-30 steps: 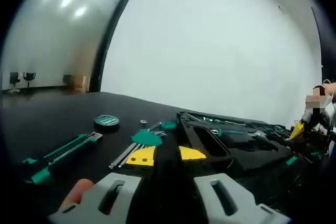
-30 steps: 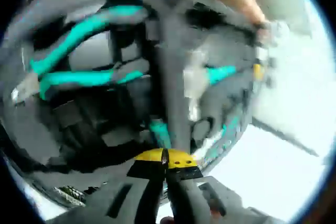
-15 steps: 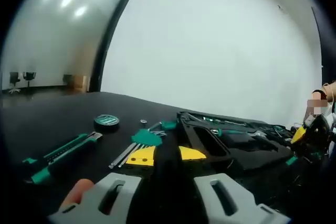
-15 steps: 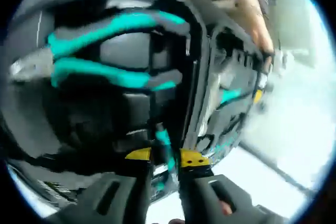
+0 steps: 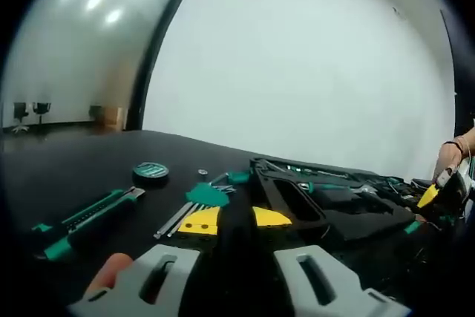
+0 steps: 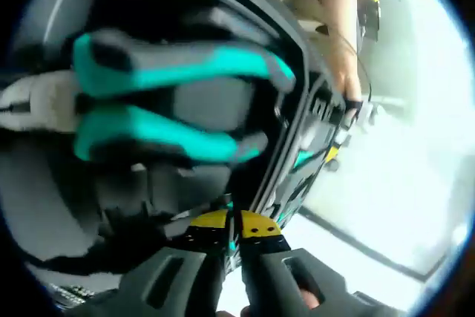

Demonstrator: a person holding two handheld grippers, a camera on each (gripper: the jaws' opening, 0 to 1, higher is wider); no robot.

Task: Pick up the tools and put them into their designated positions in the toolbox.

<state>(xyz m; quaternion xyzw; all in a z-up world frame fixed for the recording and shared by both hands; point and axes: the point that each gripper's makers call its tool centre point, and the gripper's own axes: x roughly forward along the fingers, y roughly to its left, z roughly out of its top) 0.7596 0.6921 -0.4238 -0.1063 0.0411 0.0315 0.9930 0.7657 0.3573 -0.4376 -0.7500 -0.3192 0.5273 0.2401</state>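
The open black toolbox point(image 5: 326, 206) lies on the dark table, right of centre in the left gripper view. My left gripper point(image 5: 236, 219) sits low in front of it, its yellow pads closed around a dark thing I cannot name. My right gripper point(image 5: 436, 194) shows at the toolbox's far right end with a hand behind it. In the right gripper view, my right gripper point(image 6: 234, 224) is shut on a slim teal tool point(image 6: 231, 239). It hovers close over the toolbox tray point(image 6: 44, 183), where teal-handled pliers point(image 6: 171, 102) lie seated.
On the table left of the toolbox lie a teal utility knife point(image 5: 89, 217), a round green tape measure point(image 5: 151, 173) and a teal holder of hex keys point(image 5: 204, 197). A person's arm point(image 6: 341, 27) reaches along the toolbox's edge. A white wall stands behind.
The right gripper view has closed in on the pliers, which now look much larger. The right jaws, slightly apart half a second ago, now pinch the teal tool. The left gripper has not moved.
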